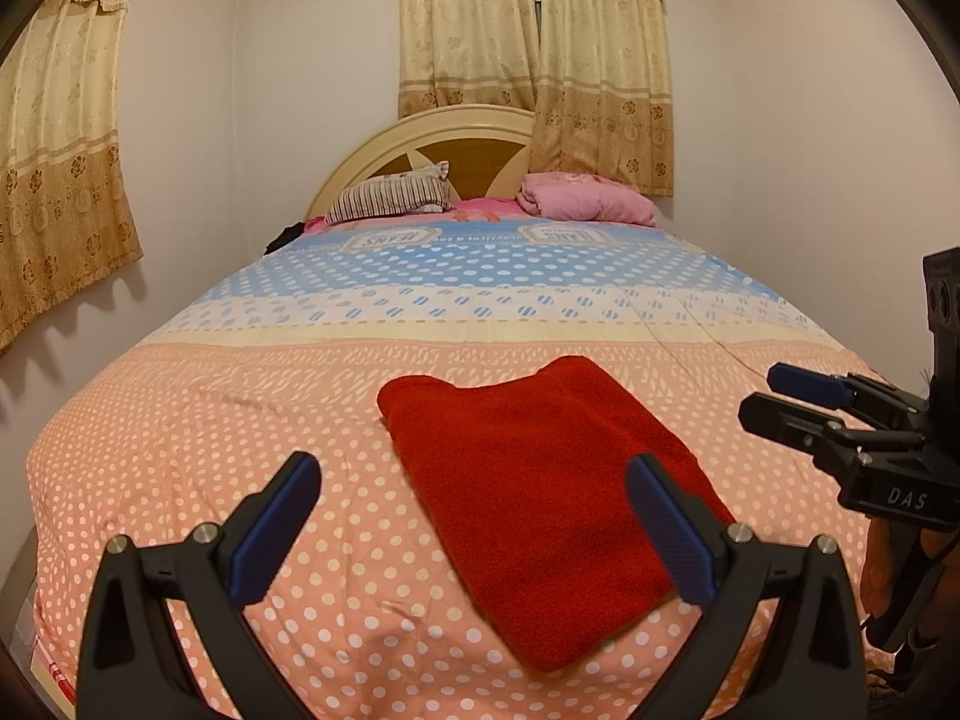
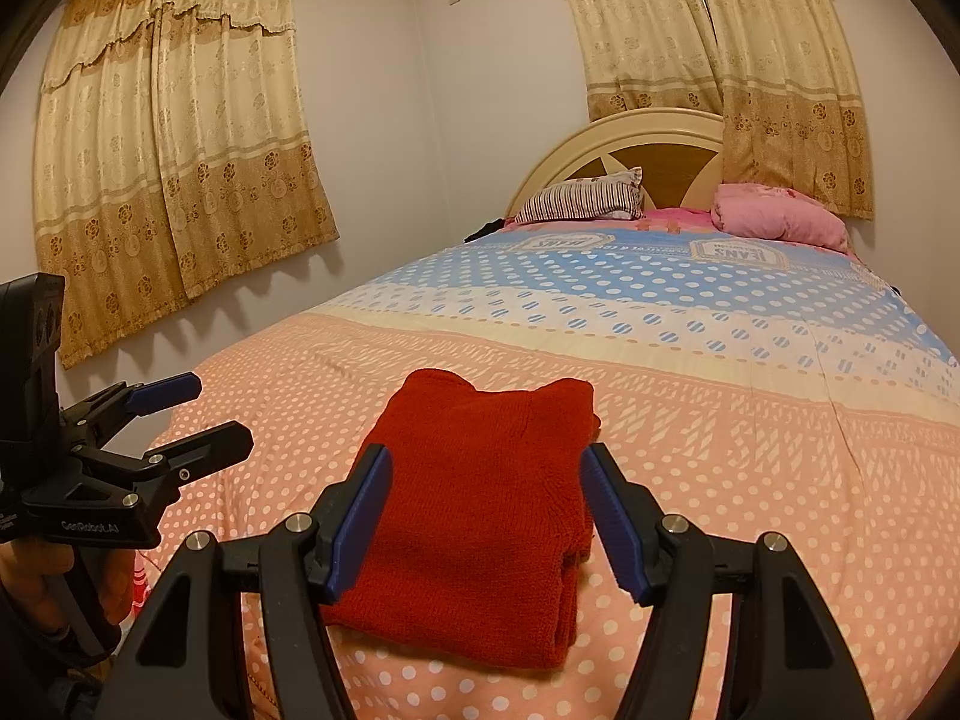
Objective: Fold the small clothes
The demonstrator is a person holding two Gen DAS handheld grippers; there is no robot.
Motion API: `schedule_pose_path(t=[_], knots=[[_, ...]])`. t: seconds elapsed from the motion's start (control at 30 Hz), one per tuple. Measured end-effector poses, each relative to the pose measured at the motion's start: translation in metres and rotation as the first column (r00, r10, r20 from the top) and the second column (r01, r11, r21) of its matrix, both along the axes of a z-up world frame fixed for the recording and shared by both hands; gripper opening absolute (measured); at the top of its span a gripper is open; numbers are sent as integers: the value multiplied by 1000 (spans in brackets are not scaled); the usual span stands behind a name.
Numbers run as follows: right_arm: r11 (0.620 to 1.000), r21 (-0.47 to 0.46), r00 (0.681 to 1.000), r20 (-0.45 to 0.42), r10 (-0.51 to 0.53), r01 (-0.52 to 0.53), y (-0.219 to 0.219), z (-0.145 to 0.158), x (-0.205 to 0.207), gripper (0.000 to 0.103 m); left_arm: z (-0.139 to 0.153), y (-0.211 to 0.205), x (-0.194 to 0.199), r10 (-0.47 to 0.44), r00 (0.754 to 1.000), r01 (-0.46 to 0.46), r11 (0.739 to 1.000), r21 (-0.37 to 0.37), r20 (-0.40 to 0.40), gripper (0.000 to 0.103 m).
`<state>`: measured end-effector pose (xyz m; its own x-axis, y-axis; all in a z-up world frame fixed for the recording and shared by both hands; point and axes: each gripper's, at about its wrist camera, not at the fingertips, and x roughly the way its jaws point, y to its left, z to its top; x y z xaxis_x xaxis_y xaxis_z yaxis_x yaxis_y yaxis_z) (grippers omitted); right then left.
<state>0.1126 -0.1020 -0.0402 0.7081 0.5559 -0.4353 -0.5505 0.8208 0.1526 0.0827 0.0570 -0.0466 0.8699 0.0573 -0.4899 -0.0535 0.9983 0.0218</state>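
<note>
A red knitted garment (image 1: 540, 492) lies folded into a thick rectangle on the pink dotted bedspread (image 1: 240, 420), near the foot of the bed. My left gripper (image 1: 474, 468) is open, hovering at the garment's left part with nothing between its blue pads. In the right wrist view the same red garment (image 2: 486, 516) lies straight ahead. My right gripper (image 2: 486, 456) is open above its near end, the pads wide apart and gripping nothing. Each gripper shows in the other's view: the right gripper (image 1: 762, 391) at the right edge, the left gripper (image 2: 219, 411) at the left, held by a hand (image 2: 36, 588).
A striped pillow (image 1: 390, 198) and a pink pillow (image 1: 588, 198) lie at the head of the bed against the cream headboard (image 1: 432, 138). Patterned curtains (image 1: 60, 180) hang on the left wall and behind the headboard. Walls stand close on both sides of the bed.
</note>
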Motion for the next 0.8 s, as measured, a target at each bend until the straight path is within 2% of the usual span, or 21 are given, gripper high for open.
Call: schedule_pose_path(t=[0.23, 0.33, 0.8], knots=[[1000, 5, 1000, 13, -2, 2, 2, 2, -3, 66, 0, -1, 0, 1, 1000, -1, 1000, 4, 0, 103], [1000, 9, 1000, 14, -5, 5, 3, 3, -3, 66, 0, -1, 2, -26, 1000, 26, 1000, 1, -15, 103], [1000, 11, 1000, 23, 0, 0, 5, 1, -4, 66, 4, -5, -2, -19, 1000, 18, 999, 43, 12, 103]])
